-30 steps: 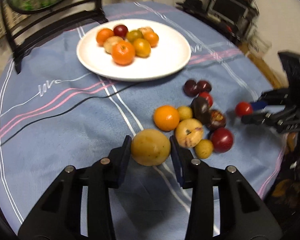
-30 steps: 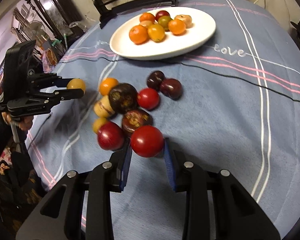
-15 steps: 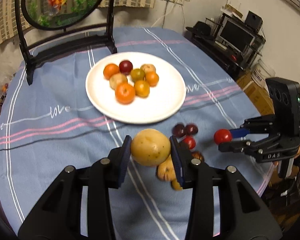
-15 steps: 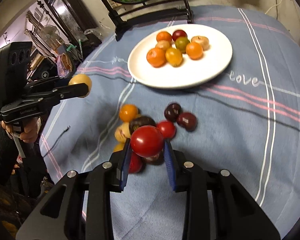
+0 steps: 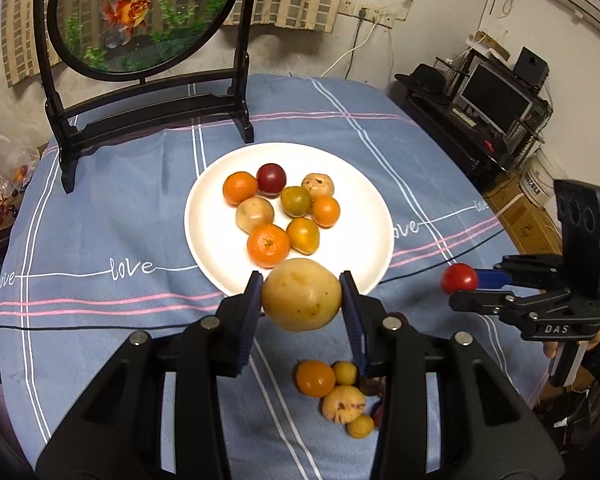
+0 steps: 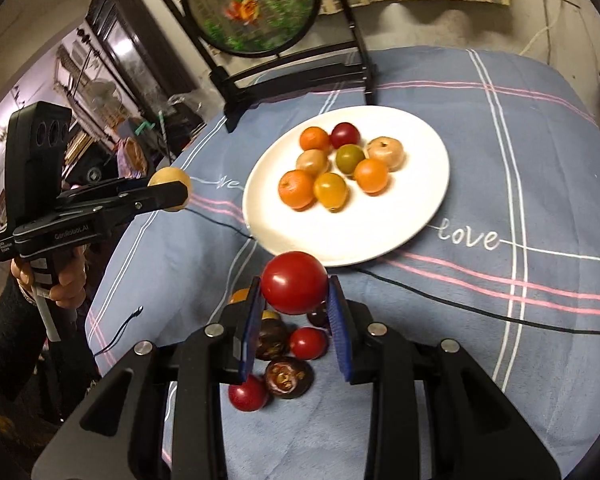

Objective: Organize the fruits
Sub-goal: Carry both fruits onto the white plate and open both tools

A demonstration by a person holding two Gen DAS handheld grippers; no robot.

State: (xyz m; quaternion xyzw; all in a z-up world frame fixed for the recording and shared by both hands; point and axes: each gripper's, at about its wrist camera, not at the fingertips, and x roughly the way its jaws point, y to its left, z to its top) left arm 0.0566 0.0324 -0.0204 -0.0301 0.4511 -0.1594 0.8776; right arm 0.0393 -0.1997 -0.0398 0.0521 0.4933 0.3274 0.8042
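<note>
Left gripper (image 5: 302, 294) clamped on a yellow fruit (image 5: 301, 294), held in the air just short of the near rim of the white plate (image 5: 364, 184). Right gripper (image 6: 294, 302) clamped on a red tomato (image 6: 294, 282), likewise off the cloth and near the plate's front edge. Eight fruits grouped on the far half of the plate: oranges, yellow ones, one dark red. Near half of the plate bare. Loose pile of fruit (image 6: 284, 352) left on the blue tablecloth (image 6: 520, 160) beneath and behind the two grippers, well apart from the plate. Round fish picture on a black stand (image 5: 140, 16) at the far side of the table.

Step judged in hand: carrying, both fruits gripped and clear of the cloth, not yet over the plate. Next move judged to call for bringing each fruit above the bare near half, lowering until close to the surface, then parting the pads gently. Round fruit likely to roll; release near the existing group or away from the rim advisable. Grippers near one another, so spacing of the two drops worth minding.
</note>
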